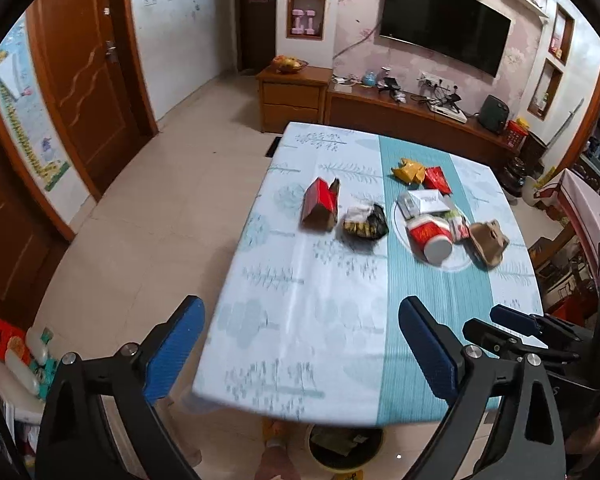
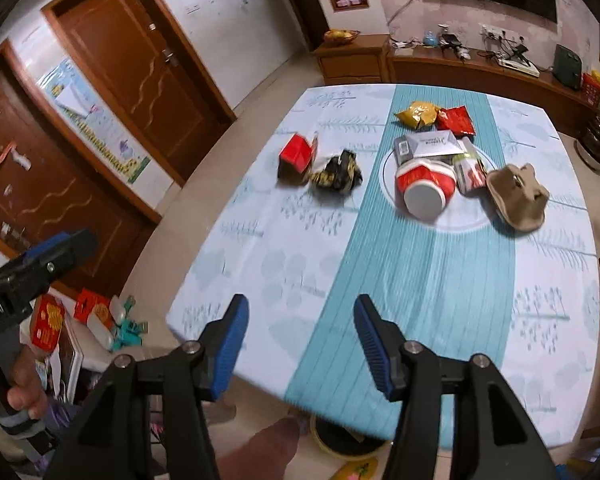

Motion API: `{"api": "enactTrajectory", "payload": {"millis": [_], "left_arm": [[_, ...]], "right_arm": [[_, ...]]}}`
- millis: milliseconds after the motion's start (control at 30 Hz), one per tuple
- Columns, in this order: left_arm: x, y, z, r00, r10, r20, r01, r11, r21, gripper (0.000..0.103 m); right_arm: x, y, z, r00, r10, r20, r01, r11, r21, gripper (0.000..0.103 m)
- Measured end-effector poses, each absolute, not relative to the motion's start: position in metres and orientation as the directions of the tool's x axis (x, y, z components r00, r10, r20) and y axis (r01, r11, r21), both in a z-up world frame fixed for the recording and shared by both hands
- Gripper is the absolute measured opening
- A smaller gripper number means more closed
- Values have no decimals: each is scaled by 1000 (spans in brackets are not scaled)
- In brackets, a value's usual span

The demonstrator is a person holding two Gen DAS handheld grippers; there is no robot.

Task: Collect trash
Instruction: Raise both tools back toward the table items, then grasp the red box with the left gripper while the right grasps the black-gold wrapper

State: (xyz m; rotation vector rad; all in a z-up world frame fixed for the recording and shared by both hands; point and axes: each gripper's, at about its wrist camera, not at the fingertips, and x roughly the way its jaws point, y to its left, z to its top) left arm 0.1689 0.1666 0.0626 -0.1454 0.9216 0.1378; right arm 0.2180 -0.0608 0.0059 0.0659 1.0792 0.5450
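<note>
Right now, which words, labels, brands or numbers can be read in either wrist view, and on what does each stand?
"Robot.AI", partly cut off: side of the left hand-held gripper, right wrist view.
White box on the table: dark print, too blurred.
Red paper cup, red carton, yellow packet, red packet: no readable text.
Wall poster: too small.

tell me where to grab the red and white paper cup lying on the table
Grip the red and white paper cup across its red sidewall, mid-body, coming down from above. It lies on its side, white base toward the camera, so the round wall is exposed on top. Boxes crowd its far end and a small packet its right, so the jaws need care there.
</note>
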Motion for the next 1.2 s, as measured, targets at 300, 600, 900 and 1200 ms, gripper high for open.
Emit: {"api": "enactTrajectory", "payload": {"millis": [300,600,900,1200], "left_arm": [[304,204,18,526,-59,-849,-53,993,-102,96],[399,224,-41,399,-141,-906,-18,987,-162,96],[445,224,-87,291,-203,-935,2,977,-212,94],[479,199,-121,187,-162,-969,0,986,-165,93]], "right_arm": [[317,-15,-20,349,378,-857,-230,922,313,60],[408,20,-80,286,316,-905,-74,949,308,60],[441,27,-130,215,334,-918,22,938,346,46],[429,19,-121,252,294,-922,8,952,306,43]]}}
